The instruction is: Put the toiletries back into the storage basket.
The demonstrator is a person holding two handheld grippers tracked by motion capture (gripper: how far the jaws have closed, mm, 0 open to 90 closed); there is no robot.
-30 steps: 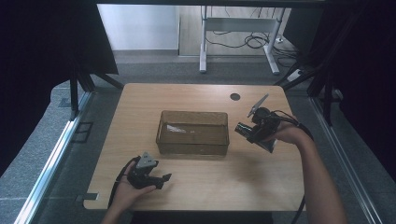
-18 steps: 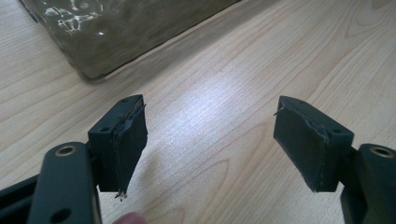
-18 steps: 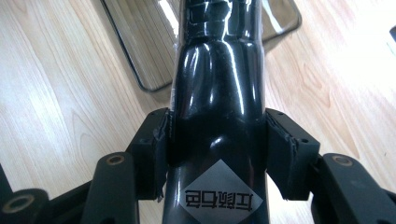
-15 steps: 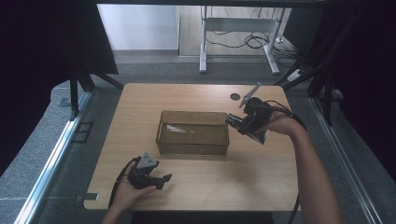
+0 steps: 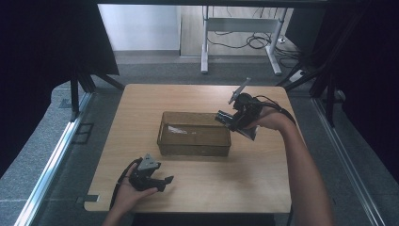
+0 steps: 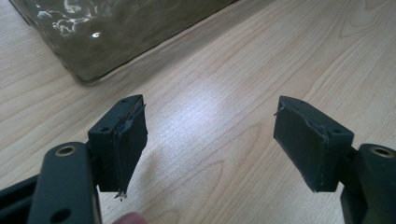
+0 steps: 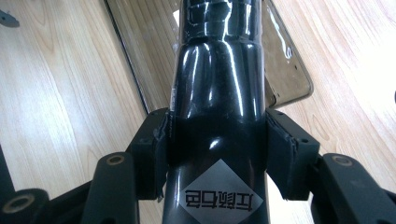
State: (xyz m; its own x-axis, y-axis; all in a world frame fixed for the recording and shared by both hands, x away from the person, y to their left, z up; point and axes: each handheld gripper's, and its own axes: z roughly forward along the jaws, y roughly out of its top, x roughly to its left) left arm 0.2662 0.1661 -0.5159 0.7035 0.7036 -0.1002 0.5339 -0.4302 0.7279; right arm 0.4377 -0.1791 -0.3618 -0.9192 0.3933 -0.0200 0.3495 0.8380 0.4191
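On the left, my left gripper (image 5: 165, 179) rests low near the front of the table (image 5: 263, 188). Its jaws stand wide apart and there is nothing between them, just bare wood.

In the middle sits the clear brown box (image 5: 195, 134), open at the top. I can't tell if anything lies in it.

On the right, my right gripper (image 5: 225, 117) hangs at the right end of the box. Its jaws are about halfway apart and press on both sides of a shiny black bottle (image 7: 217, 93) with a grey diamond label. The bottle points out from the jaws toward the box, with its far end over the box's rim.

What could go wrong? I think the bottle is smooth and round, so it could slip or turn in the pads (image 7: 156, 151) if I tip my hand too fast. If I let go too high, it may bounce out or knock the box along the table. If I come in too low, the bottle could bump the rim and push the box away.
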